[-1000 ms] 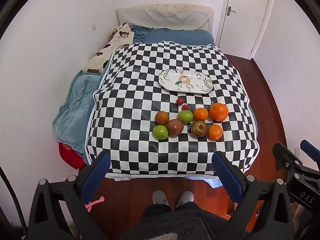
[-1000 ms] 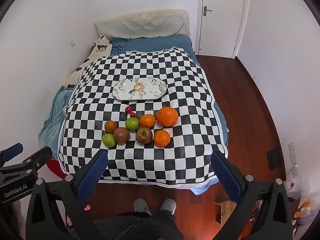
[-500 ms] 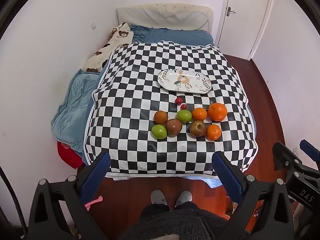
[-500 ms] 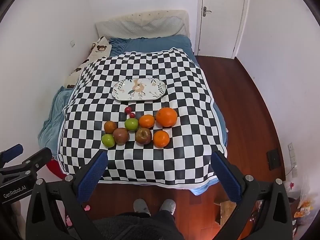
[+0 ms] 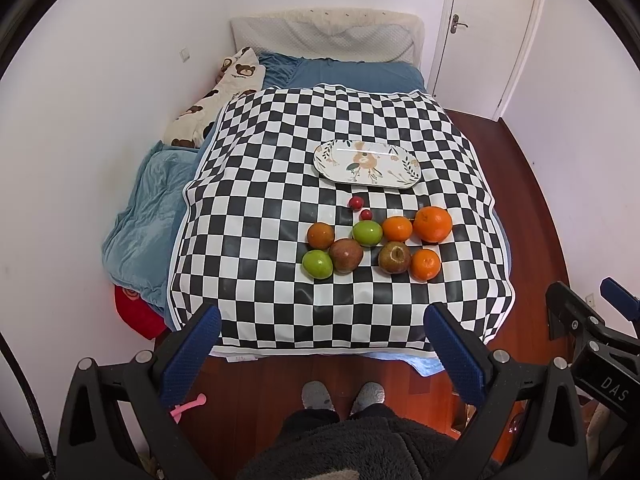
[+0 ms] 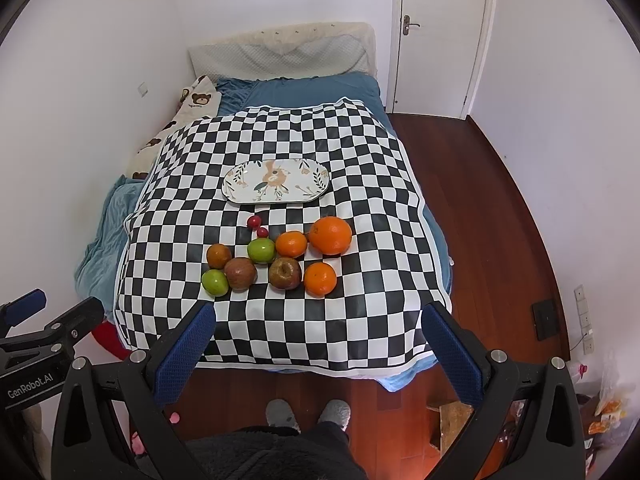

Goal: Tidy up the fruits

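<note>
Both the left gripper (image 5: 322,354) and right gripper (image 6: 320,350) hang spread wide and empty. The fruits (image 6: 276,258) cluster at six o'clock of the oval plate (image 6: 276,182), on the checkered cloth (image 6: 360,184) over a bed. They look round, firm, likely to roll; grip across the middle.

Home bedroom, seemingly: bed (image 5: 344,68), teddy-print pillow (image 5: 224,92), door (image 5: 492,28)

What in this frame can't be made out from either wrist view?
- Two small red fruits: too small to identify in both views.
- Red object beside the bed: left view, mostly hidden under the blue blanket.
- Pink item on the floor: left view, partly behind the left gripper.
</note>
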`<action>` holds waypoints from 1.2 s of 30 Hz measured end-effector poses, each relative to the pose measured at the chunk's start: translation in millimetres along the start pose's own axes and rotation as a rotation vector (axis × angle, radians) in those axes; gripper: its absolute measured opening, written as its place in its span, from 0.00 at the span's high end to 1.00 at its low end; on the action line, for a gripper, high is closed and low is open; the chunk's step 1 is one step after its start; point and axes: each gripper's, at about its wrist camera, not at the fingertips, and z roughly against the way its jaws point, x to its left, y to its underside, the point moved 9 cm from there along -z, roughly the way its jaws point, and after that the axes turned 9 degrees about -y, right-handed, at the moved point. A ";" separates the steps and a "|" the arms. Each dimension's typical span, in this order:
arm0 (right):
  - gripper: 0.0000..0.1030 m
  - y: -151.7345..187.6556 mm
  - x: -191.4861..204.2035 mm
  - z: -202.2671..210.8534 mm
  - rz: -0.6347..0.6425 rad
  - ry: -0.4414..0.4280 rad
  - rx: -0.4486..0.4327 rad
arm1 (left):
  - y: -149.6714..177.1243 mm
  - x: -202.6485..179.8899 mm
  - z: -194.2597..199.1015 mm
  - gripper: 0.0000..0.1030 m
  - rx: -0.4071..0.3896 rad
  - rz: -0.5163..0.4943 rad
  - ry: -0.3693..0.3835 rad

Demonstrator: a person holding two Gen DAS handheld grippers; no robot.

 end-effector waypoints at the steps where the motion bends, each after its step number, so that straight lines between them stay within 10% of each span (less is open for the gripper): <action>1: 0.00 1.9 2.1 1.8 0.003 0.000 0.001 | 0.1 -0.2 0.1 0.00 0.000 0.000 0.001; 36: 0.00 -2.8 0.5 2.8 0.005 -0.001 -0.009 | -0.5 -0.3 0.2 0.00 -0.008 0.000 0.003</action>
